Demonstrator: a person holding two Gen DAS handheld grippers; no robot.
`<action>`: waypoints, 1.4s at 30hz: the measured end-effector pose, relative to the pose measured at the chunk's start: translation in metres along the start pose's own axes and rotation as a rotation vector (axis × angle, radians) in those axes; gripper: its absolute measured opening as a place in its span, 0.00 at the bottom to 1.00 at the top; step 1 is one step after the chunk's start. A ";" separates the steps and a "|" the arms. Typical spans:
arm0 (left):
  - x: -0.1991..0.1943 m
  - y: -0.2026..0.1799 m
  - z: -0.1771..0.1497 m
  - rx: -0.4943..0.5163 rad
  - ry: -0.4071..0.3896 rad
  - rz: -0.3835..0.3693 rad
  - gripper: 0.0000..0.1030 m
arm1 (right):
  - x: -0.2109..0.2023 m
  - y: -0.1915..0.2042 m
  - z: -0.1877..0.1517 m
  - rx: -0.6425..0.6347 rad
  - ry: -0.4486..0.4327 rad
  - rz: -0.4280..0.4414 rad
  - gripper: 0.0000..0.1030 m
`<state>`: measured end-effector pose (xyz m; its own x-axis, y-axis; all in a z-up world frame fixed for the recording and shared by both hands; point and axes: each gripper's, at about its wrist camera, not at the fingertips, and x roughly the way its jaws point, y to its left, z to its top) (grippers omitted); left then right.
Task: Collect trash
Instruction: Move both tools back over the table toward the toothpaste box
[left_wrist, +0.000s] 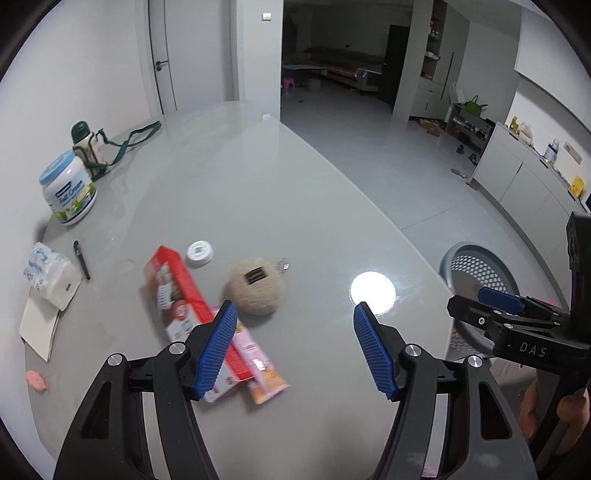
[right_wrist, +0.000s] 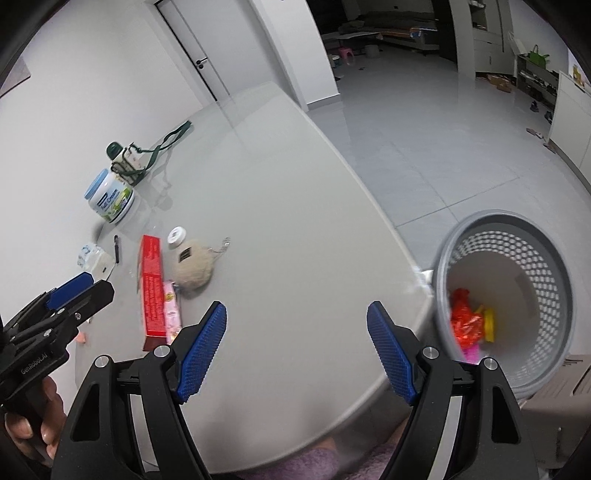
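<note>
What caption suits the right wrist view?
Open right gripper above table edge, beside mesh bin holding red wrapper.

Even, cool overhead lighting; one round lamp glare on the table near its right edge. Strong fisheye distortion, dark vignetted corners, slight blur.

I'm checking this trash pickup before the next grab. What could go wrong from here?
1. The pink wrapper lies against the red box, so the open left gripper may catch both.
2. The twine ball sits close by and could roll if bumped.
3. The gray mesh bin stands off the table's right edge, so a short drop would land outside it.
</note>
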<state>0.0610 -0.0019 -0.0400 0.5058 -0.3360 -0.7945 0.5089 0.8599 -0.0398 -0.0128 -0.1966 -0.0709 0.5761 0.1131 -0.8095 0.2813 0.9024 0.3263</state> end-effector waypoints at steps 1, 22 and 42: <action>0.001 0.006 -0.002 -0.005 0.002 0.000 0.63 | 0.003 0.004 0.000 -0.004 0.002 0.001 0.73; 0.016 0.110 -0.045 -0.151 0.078 0.110 0.63 | 0.084 0.085 -0.024 -0.115 0.161 0.048 0.73; 0.021 0.155 -0.062 -0.262 0.100 0.185 0.63 | 0.142 0.178 -0.032 -0.381 0.211 -0.011 0.73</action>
<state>0.1074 0.1487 -0.1000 0.4950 -0.1369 -0.8580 0.2116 0.9768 -0.0337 0.0944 -0.0071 -0.1430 0.3939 0.1493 -0.9069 -0.0393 0.9885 0.1457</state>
